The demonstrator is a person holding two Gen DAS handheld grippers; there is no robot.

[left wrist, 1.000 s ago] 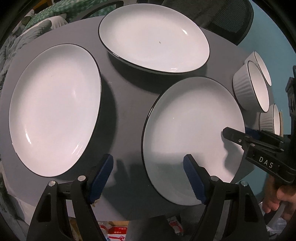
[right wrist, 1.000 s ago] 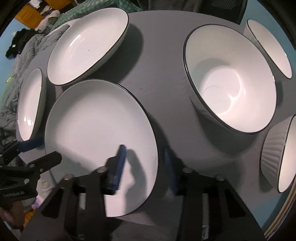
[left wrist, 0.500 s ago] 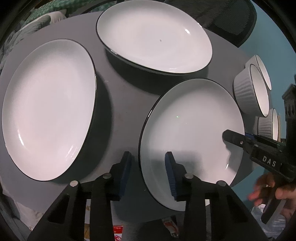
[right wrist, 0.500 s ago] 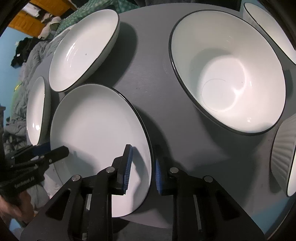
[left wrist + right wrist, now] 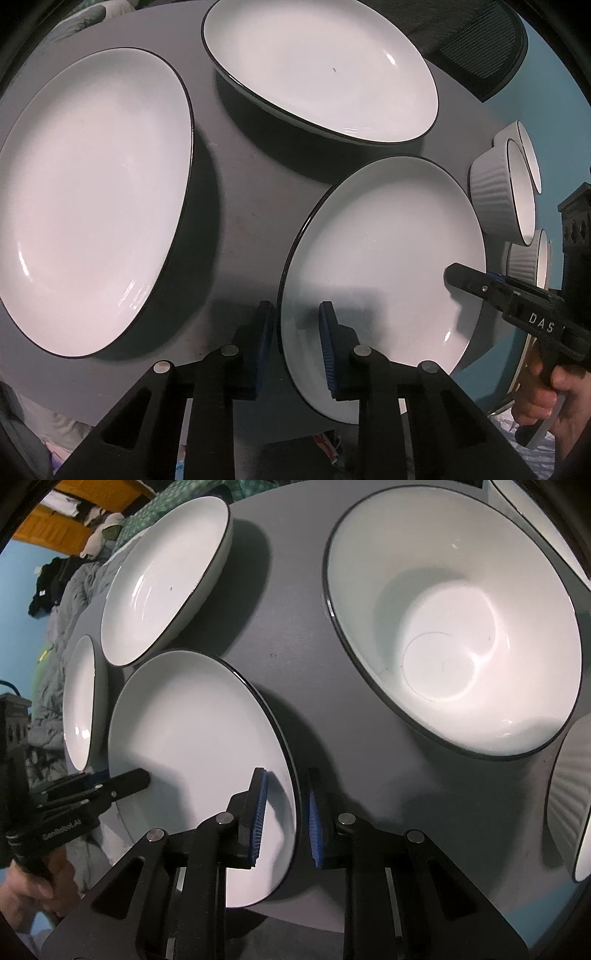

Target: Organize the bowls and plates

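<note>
- Left gripper (image 5: 295, 334): its jaws have just been closing and straddle the near-left rim of a white, black-edged plate (image 5: 388, 266) – one blue pad under the rim, one over it; whether they press yet cannot be told.
- Right gripper (image 5: 286, 814): jaws have narrowed around the same plate's opposite rim; actual contact is unclear.
- The plate sits at the near edge of the grey bench (image 5: 251, 206), overhanging it slightly.
- Two more plates lie beyond – one at the left edge (image 5: 92, 199), one at the far edge (image 5: 321, 70).
- A large bowl (image 5: 450, 627) and ribbed small bowls (image 5: 498, 195) stand along the right edge.
</note>
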